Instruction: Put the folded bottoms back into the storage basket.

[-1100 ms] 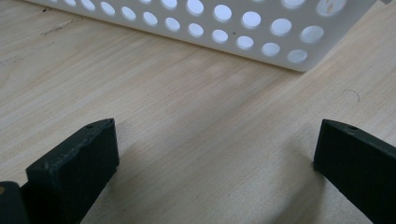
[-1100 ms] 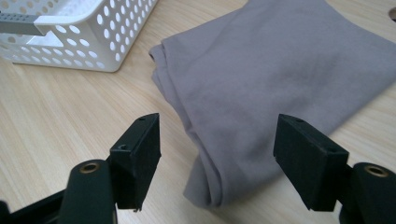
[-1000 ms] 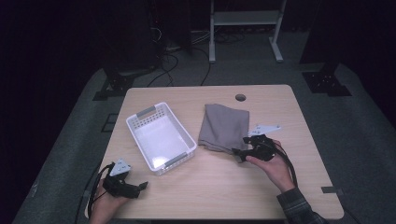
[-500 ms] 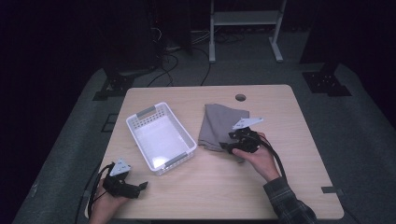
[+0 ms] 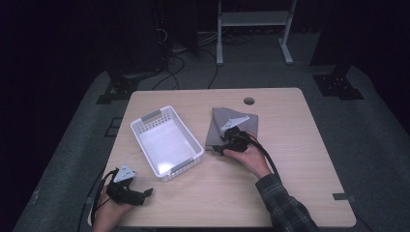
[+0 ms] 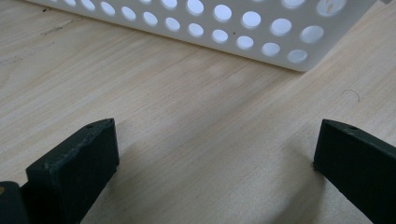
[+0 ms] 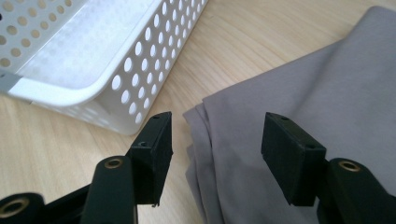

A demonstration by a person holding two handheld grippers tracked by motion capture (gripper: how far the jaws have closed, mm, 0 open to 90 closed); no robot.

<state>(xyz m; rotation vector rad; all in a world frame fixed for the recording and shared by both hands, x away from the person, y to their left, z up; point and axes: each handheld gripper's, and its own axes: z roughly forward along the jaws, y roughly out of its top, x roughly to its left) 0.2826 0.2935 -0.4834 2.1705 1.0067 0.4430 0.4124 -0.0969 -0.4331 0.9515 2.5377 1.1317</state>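
A folded grey cloth (image 5: 216,122) (image 7: 299,84) lies on the table, right of a white perforated basket (image 5: 185,129) (image 7: 126,79). My right gripper (image 5: 214,149) (image 7: 217,123) hovers over the cloth's near-left corner and points toward the basket. It is open; its jaws have just been closing and stand on either side of the cloth's folded edge without pressing it. My left gripper (image 5: 145,193) (image 6: 218,128) rests open on bare wood at the front left, facing the basket's side wall (image 6: 243,28), with nothing between its jaws.
The light wooden table (image 5: 290,159) has a small round hole (image 5: 248,101) near its far edge. The basket holds nothing. Dark floor, cables and a white metal stand (image 5: 251,19) lie beyond the table.
My right hand has moved left across the cloth to its corner beside the basket, and its jaws have narrowed. The left gripper has stayed put.
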